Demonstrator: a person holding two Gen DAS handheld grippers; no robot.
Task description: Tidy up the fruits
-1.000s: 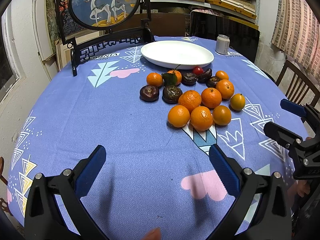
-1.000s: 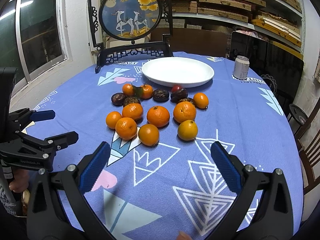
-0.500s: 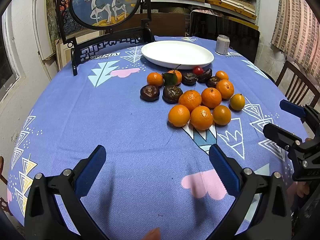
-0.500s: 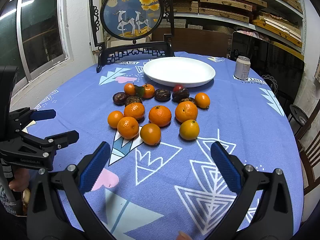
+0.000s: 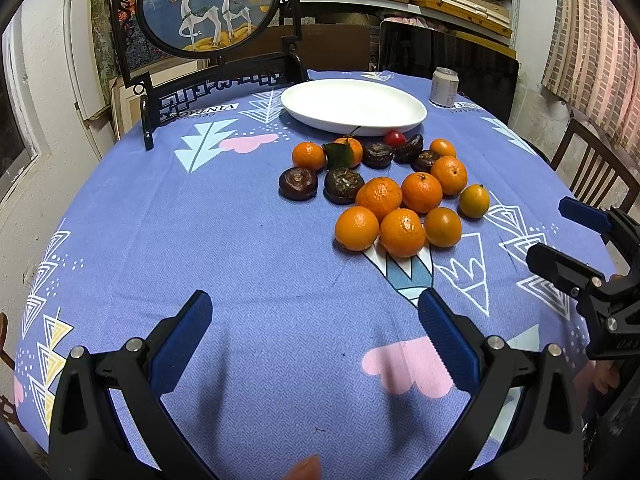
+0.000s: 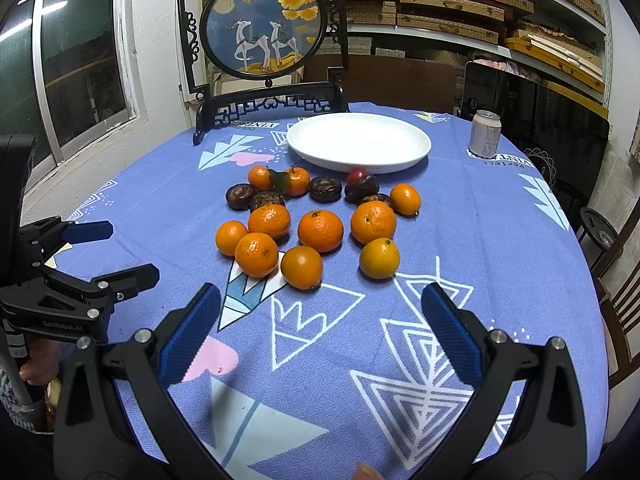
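Observation:
Several oranges (image 5: 402, 232) (image 6: 320, 230), several dark brown fruits (image 5: 298, 183) (image 6: 325, 189) and one small red fruit (image 5: 395, 138) (image 6: 357, 175) lie in a loose cluster on the blue patterned tablecloth. Just behind them sits an empty white plate (image 5: 354, 106) (image 6: 358, 141). My left gripper (image 5: 316, 326) hovers open over the cloth, short of the cluster and to its left. My right gripper (image 6: 320, 316) is open too, close in front of the nearest oranges. Each gripper also appears at the edge of the other's view, with nothing between the fingers.
A drink can (image 5: 444, 87) (image 6: 485, 133) stands at the back right of the table. A dark carved stand with a round deer picture (image 5: 208, 4) (image 6: 264, 24) rises at the back left. Wooden chairs (image 5: 592, 168) flank the right side. A person's hand (image 6: 38, 364) holds the left gripper's handle.
The right gripper has crept slightly forward toward the oranges. The left gripper has barely shifted. No fruit has moved.

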